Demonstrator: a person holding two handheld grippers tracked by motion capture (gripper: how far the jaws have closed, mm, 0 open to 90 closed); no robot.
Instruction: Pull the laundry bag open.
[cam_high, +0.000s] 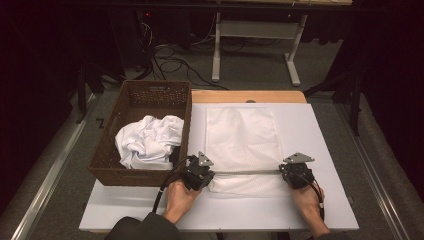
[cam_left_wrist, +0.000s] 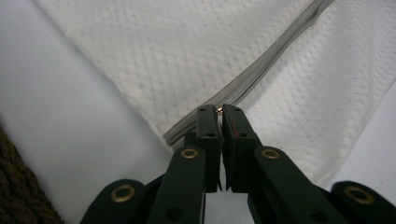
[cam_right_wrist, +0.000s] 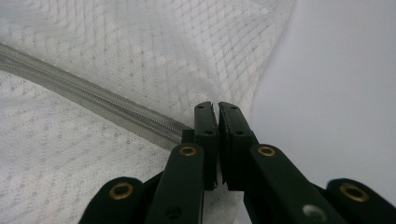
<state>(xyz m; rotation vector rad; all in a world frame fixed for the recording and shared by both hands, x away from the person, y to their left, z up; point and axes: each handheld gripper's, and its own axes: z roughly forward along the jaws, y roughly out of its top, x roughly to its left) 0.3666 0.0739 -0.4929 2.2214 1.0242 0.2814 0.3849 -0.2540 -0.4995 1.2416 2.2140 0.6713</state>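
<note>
On the white bench (cam_high: 325, 150) lies a flat mesh laundry bag (cam_high: 243, 145). Left gripper (cam_high: 199, 172) and right gripper (cam_high: 296, 172) are each clamped on an end of its zipper (cam_high: 245, 172). Beside it, a brown wicker basket (cam_high: 131, 100) holds crumpled white cloth (cam_high: 147, 140).

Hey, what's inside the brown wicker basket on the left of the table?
A crumpled heap of white cloth lies in the basket, bunched toward its near end. Bare woven bottom shows at the far end. Whatever sits under the cloth is covered, so I cannot tell whether more lies beneath.
</note>
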